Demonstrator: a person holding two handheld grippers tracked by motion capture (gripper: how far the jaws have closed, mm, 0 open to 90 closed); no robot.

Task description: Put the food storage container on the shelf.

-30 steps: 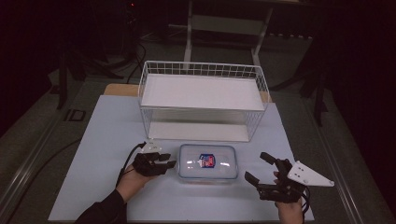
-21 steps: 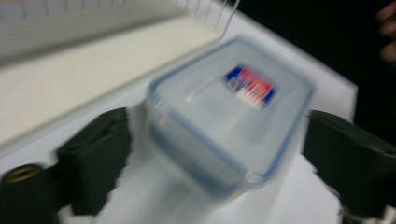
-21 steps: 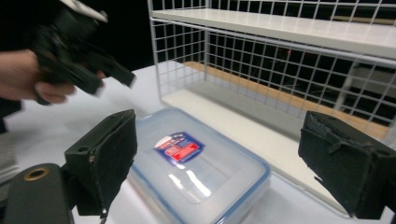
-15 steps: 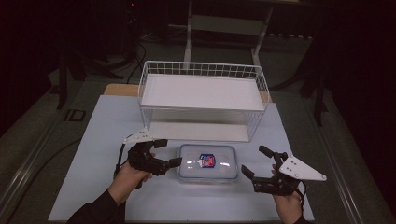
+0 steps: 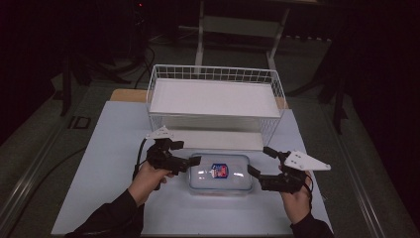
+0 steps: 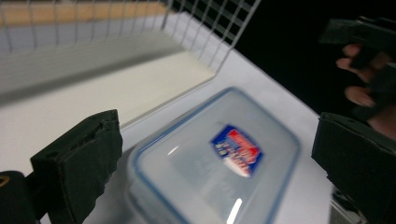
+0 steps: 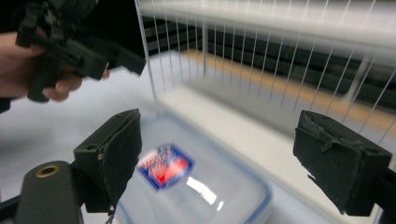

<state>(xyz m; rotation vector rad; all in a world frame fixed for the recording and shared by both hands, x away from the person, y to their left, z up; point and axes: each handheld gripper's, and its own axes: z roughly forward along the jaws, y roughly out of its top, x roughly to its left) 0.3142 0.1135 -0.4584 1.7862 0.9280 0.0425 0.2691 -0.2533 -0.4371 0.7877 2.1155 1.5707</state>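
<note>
A clear lidded container (image 5: 220, 173) with a blue rim and a red and blue label lies on the pale mat (image 5: 109, 148), in front of the white wire basket (image 5: 215, 96). My left gripper (image 5: 185, 152) is at its left end. Its jaws have just been opening and stand wide, with the container (image 6: 224, 158) lying below and beyond them, untouched by the pads (image 6: 79, 163). My right gripper (image 5: 261, 161) is at the container's right end. Its jaws have just been closing a little but stay open, and the container (image 7: 187, 182) lies low between them without contact.
The wire basket's front wall (image 7: 261, 60) stands just behind the container. The mat's front edge (image 5: 198, 230) runs close to the person's forearms. Dark floor and stand legs (image 5: 200, 29) lie beyond the table.
The left gripper has lifted and shifted right to the container's left end, with its jaws now wider. The right gripper has slid left toward the container's right end.
</note>
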